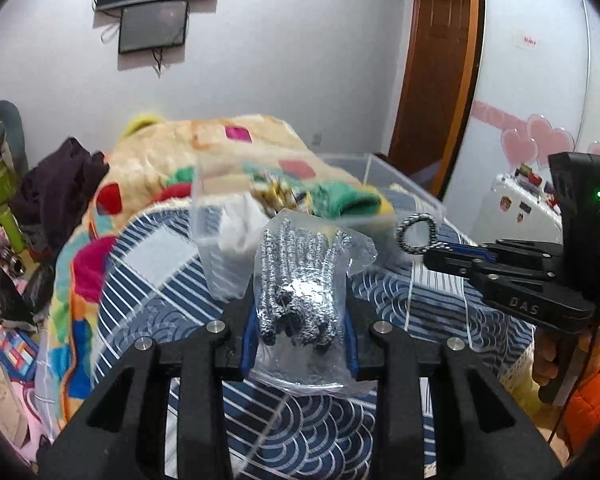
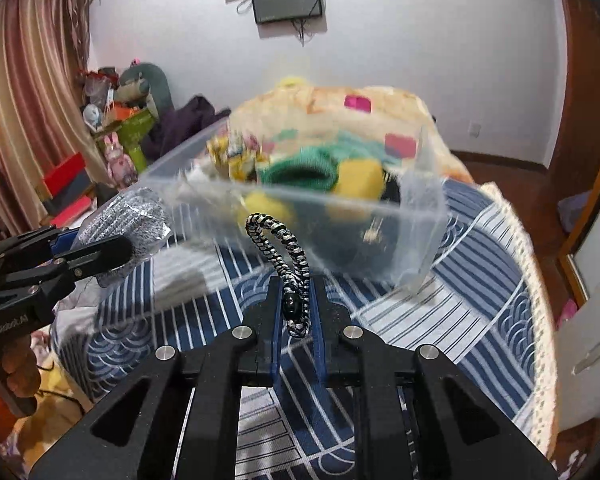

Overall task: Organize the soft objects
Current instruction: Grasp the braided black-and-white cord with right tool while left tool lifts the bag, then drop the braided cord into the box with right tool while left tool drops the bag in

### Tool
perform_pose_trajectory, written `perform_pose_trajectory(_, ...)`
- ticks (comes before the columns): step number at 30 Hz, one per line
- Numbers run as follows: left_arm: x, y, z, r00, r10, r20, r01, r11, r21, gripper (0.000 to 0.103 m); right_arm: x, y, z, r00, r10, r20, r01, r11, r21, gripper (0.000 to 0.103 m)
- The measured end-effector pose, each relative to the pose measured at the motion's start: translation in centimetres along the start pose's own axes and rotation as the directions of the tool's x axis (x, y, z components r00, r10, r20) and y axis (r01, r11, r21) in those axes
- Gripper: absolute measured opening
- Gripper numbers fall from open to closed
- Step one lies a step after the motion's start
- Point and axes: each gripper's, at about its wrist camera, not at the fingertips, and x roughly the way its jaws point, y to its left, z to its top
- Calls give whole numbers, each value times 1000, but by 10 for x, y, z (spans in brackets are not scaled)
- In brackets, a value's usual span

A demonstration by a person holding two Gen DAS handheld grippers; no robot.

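Observation:
My left gripper (image 1: 299, 334) is shut on a clear plastic bag of grey knitted gloves (image 1: 300, 284) and holds it above the bed, just in front of a clear plastic box (image 1: 380, 172). My right gripper (image 2: 296, 308) is shut on a black-and-white braided cord loop (image 2: 278, 240) with a black bead, held up before the same box (image 2: 420, 216). The box holds green and yellow soft items (image 2: 320, 172). The bagged gloves (image 2: 128, 220) show at the left of the right wrist view, the cord loop (image 1: 416, 232) at the right of the left wrist view.
The box rests on a bed with a blue-and-white patterned cover (image 2: 480, 300). A colourful fleece blanket (image 1: 148, 168) lies heaped behind it. Clutter and toys (image 2: 116, 136) stand at the left by a curtain. A wooden door (image 1: 436, 80) is at the right.

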Motion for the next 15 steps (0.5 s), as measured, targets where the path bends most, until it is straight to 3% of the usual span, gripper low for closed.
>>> perform_pose_trajectory(7, 3, 16, 30, 998, 32, 58, -31, 999, -15, 34, -11, -7, 23, 996, -45, 83, 45, 999, 1, 12)
perform_pose_trajectory(15, 34, 27, 52, 996, 66, 52, -66, 998, -14, 34, 1, -14, 53, 989, -74, 125, 71, 997, 28, 12)
